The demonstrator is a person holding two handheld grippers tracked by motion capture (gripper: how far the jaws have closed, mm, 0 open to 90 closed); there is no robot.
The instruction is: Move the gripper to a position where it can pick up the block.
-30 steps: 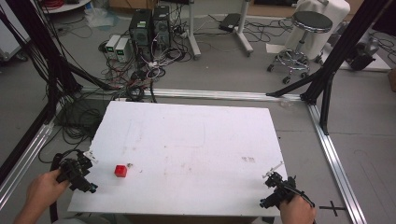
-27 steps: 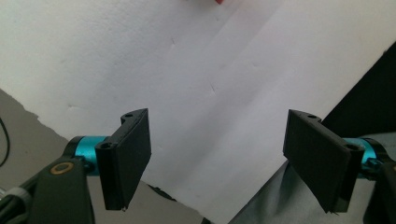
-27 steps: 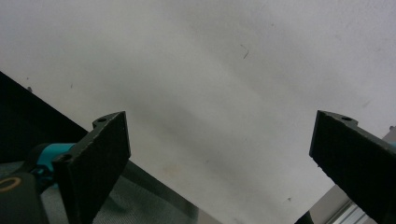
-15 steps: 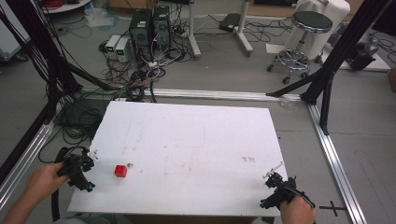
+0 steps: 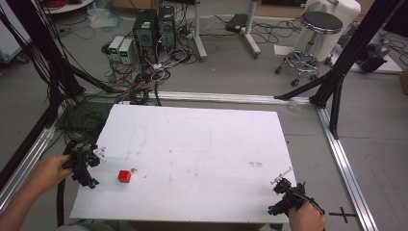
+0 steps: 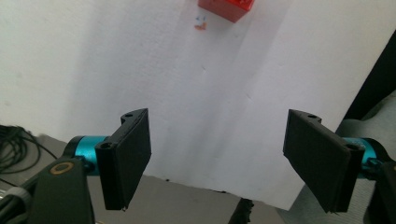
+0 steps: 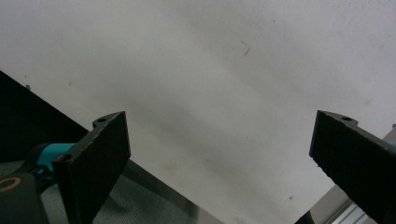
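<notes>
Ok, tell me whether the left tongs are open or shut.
Open. In the left gripper view the left tongs have their jaws spread wide apart with bare white table between them, gripping nothing.

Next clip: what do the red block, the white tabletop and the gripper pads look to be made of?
Red block: likely hard plastic; saturated colour, crisp edges, slight gloss in the left gripper view.
White tabletop: a matte painted or laminated board, probably; flat, non-reflective, faintly scuffed and stained.
Left gripper pads: black, matte, seemingly rubber or foam; the right gripper's pads show a fine woven-like texture.
</notes>
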